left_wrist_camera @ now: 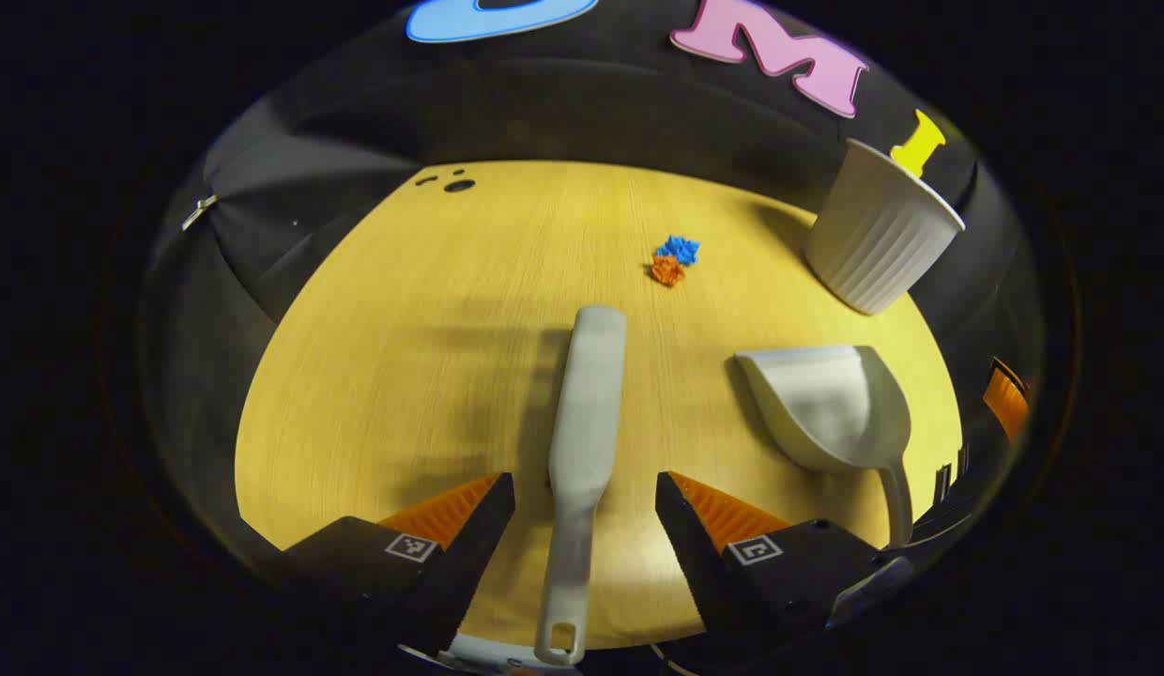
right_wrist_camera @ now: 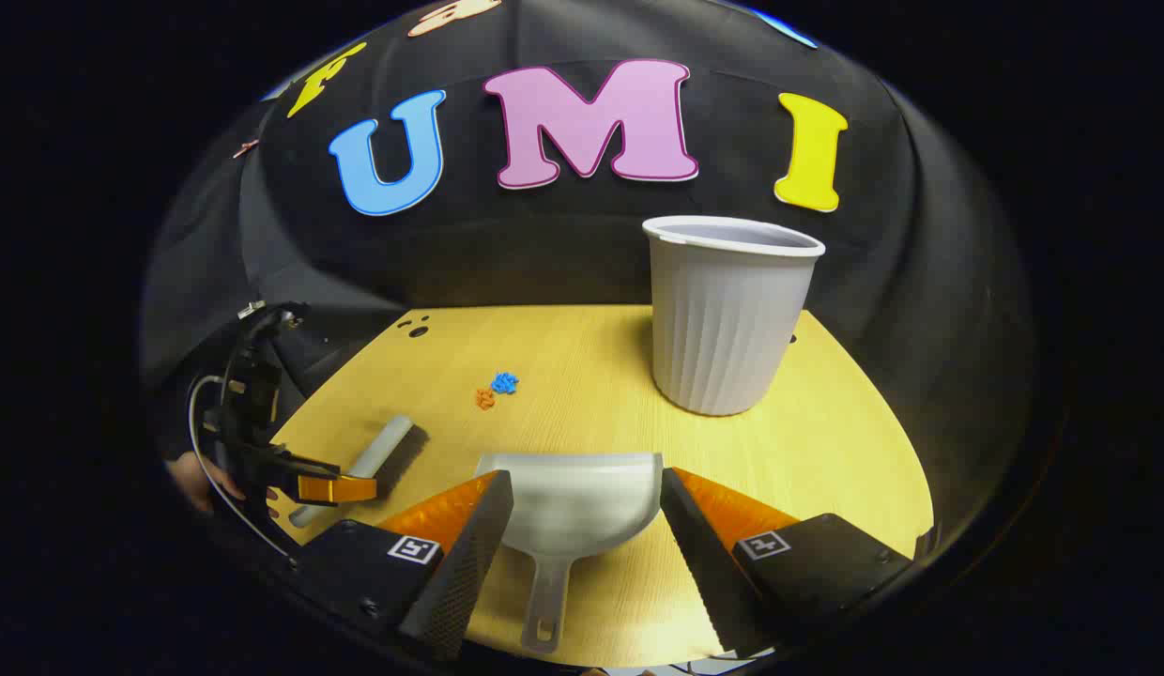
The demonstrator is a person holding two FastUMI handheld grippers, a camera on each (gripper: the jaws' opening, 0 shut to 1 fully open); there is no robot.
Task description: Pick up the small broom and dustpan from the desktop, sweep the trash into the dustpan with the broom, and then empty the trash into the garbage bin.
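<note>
In the left gripper view a pale grey broom (left_wrist_camera: 582,432) lies lengthwise on the yellow wooden desktop (left_wrist_camera: 432,310), its handle running between the fingers of my open left gripper (left_wrist_camera: 585,502), which does not touch it. A grey dustpan (left_wrist_camera: 831,404) lies to its right. Blue and orange trash scraps (left_wrist_camera: 674,259) sit farther back. In the right gripper view my right gripper (right_wrist_camera: 587,512) stands open around the dustpan (right_wrist_camera: 573,502), its handle pointing toward me. The left gripper (right_wrist_camera: 333,488) hovers by the broom (right_wrist_camera: 371,458) at the left. The scraps (right_wrist_camera: 496,390) lie mid-table.
A ribbed white garbage bin (right_wrist_camera: 727,314) stands upright at the back right of the desktop, also at upper right as the bin (left_wrist_camera: 878,235) in the left gripper view. Small holes (right_wrist_camera: 416,329) mark the table's far left corner. Black cloth walls the booth behind.
</note>
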